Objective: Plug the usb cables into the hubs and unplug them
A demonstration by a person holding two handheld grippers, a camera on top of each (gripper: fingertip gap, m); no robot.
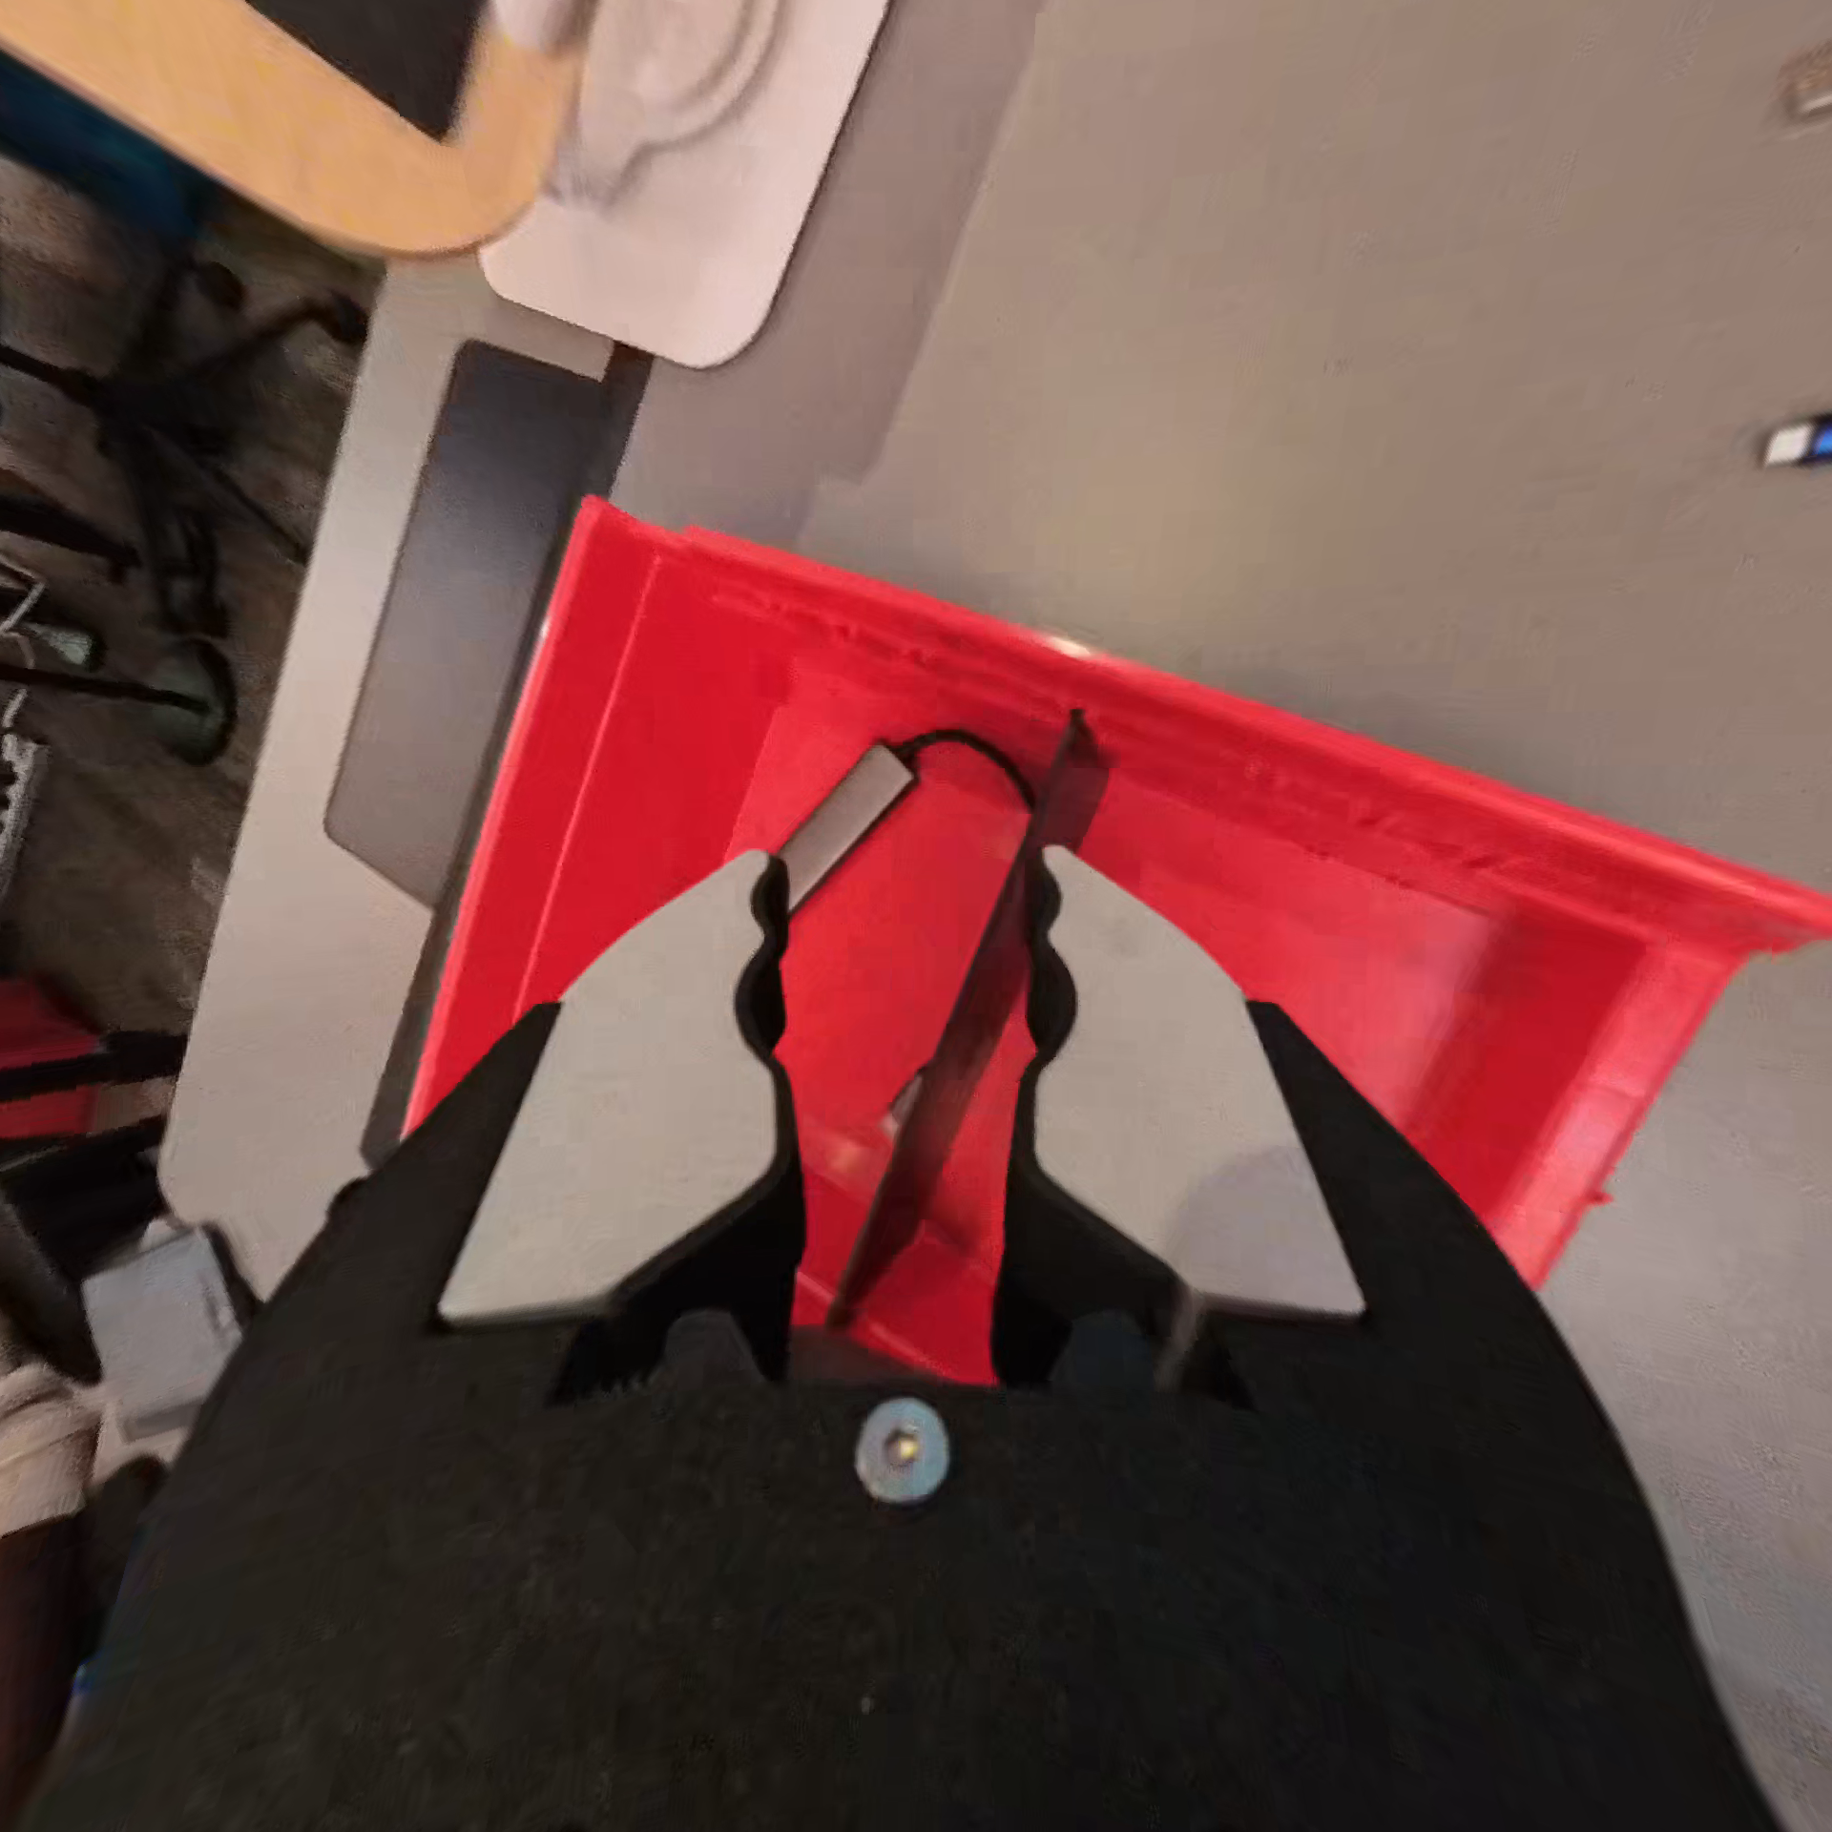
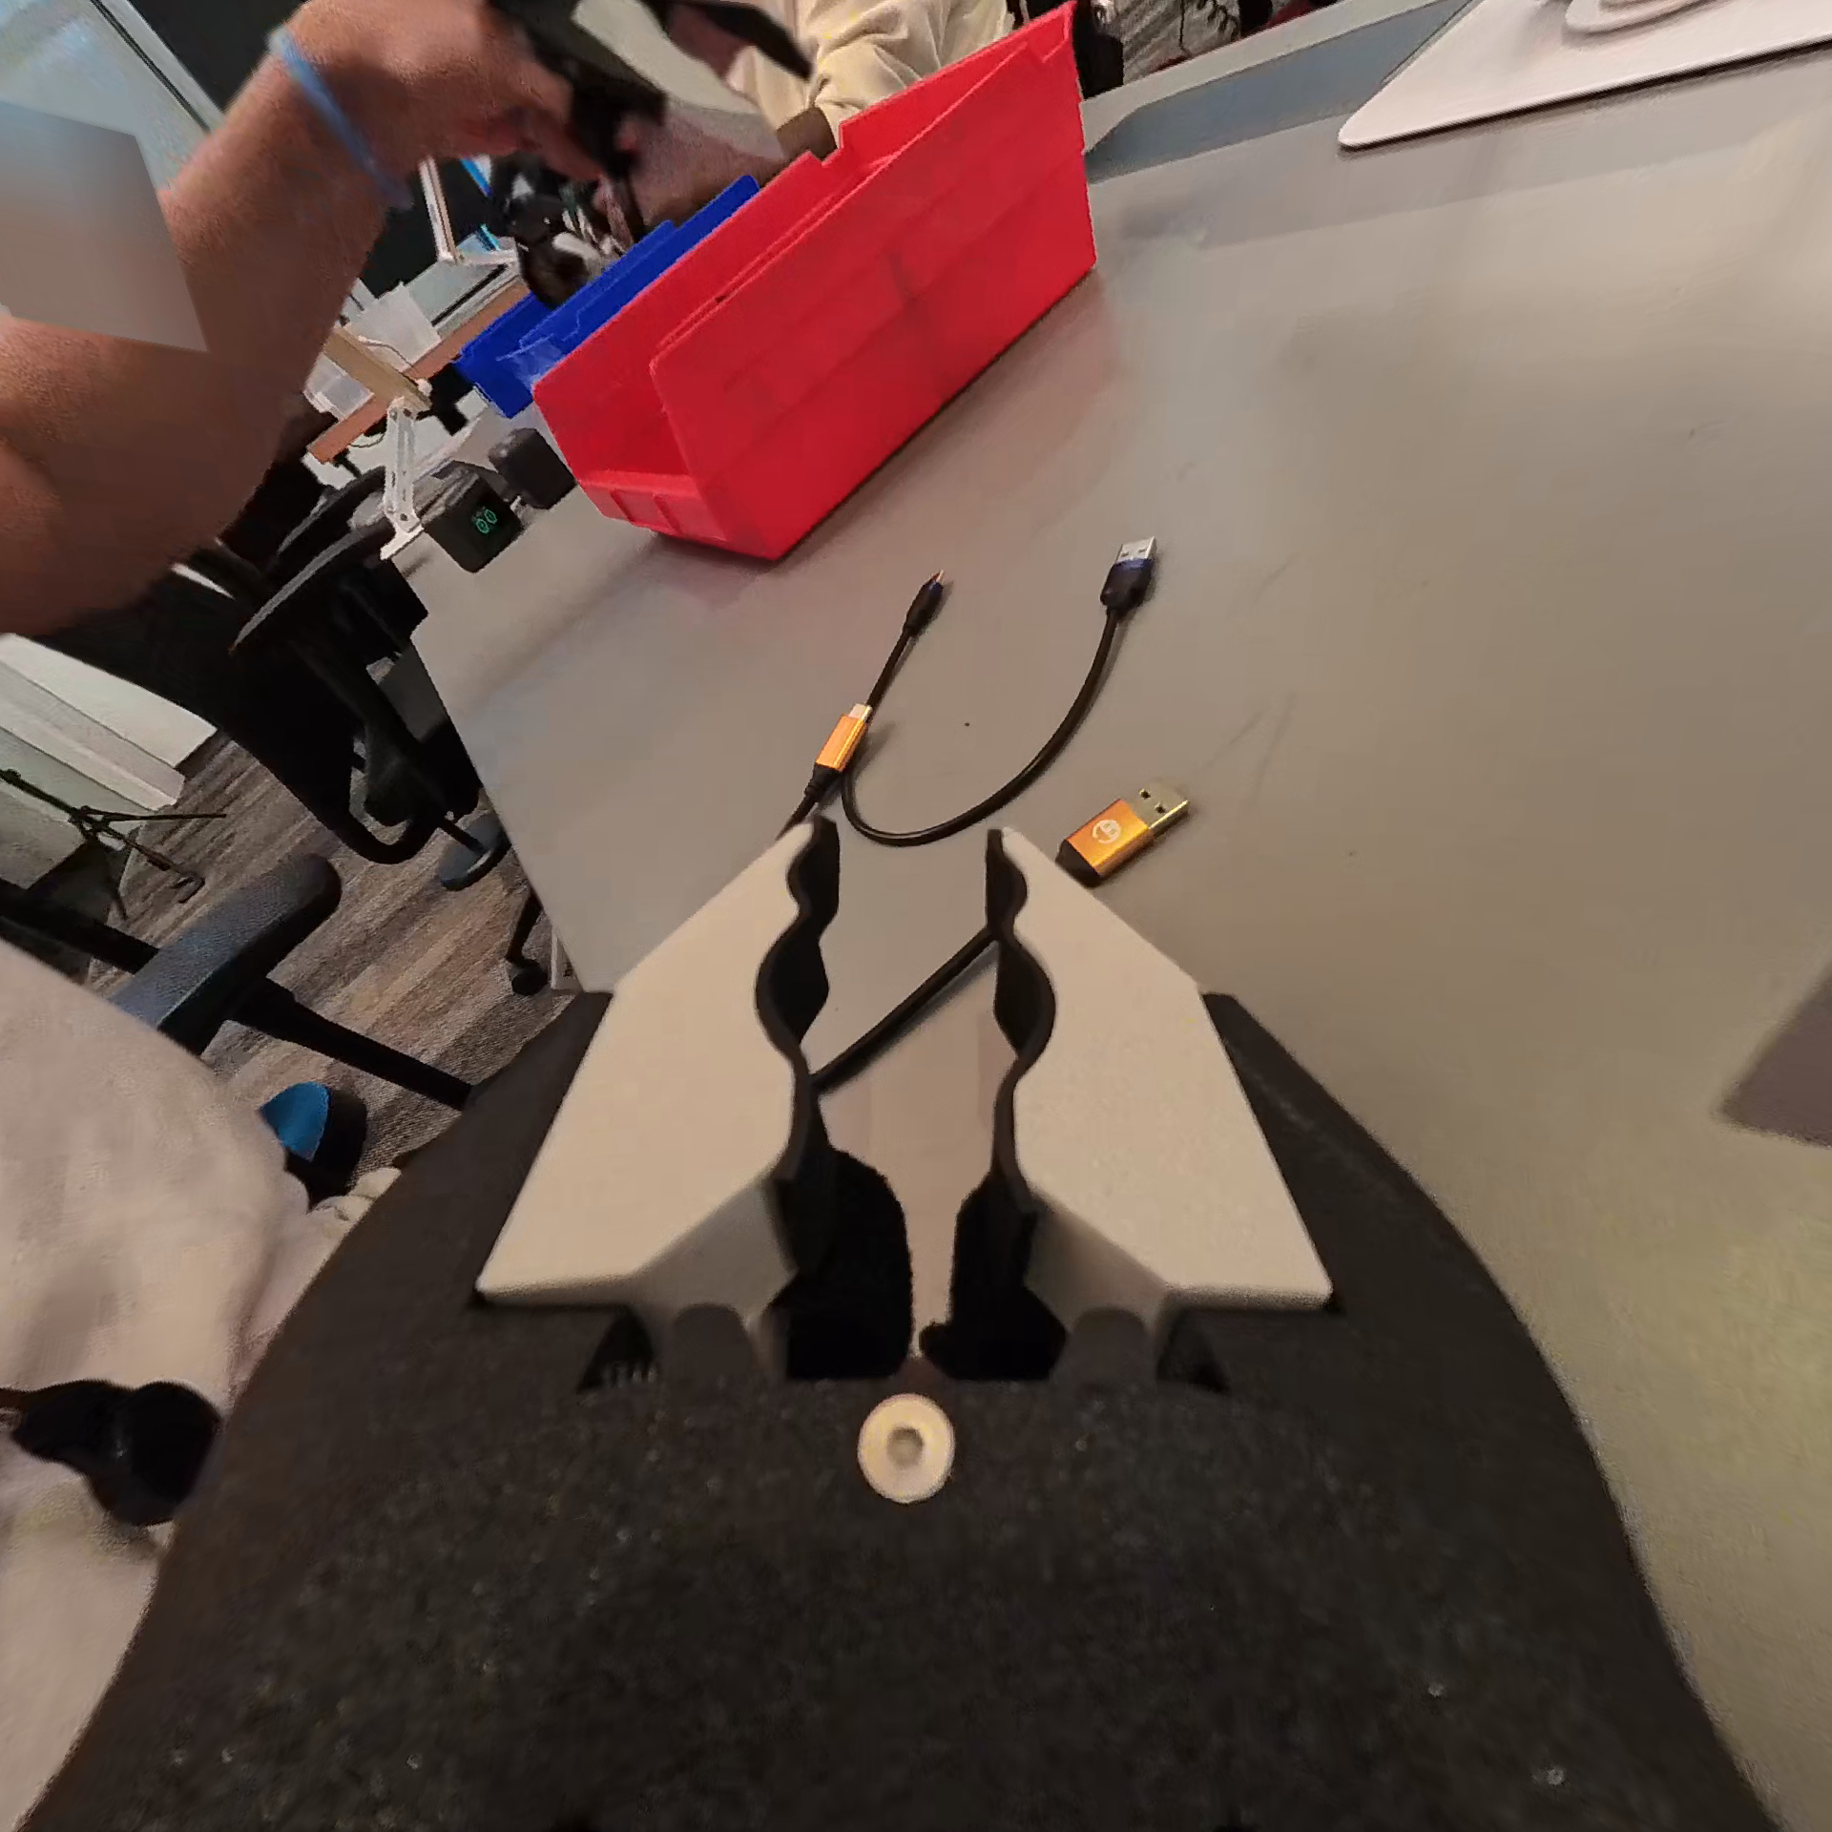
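In the left wrist view my left gripper (image 1: 907, 872) is open and empty, hovering over a red bin (image 1: 1289, 862). A grey hub (image 1: 843, 823) with a short black cable lies inside, beside a black divider (image 1: 991, 991). In the right wrist view my right gripper (image 2: 907, 843) is open and empty, low over the grey table (image 2: 1437, 595). Just ahead lie a black USB cable (image 2: 1051, 734) with a blue-collared plug (image 2: 1130, 575), a cable with an orange connector (image 2: 843, 739), and a small orange USB adapter (image 2: 1120, 833). The red bin (image 2: 843, 327) stands farther back.
A blue bin (image 2: 595, 307) sits behind the red one. A white pad (image 2: 1586, 59) lies at the table's far right; it also shows in the left wrist view (image 1: 674, 169). A person's arm (image 2: 198, 347) reaches over the table's left edge. Office chairs stand beside the table. There is about 40 cm between the tips of the two grippers. The small orange USB adapter (image 2: 1120, 833) is closer to my right gripper, around 6 cm from its tips; the left tips are 40 cm off.
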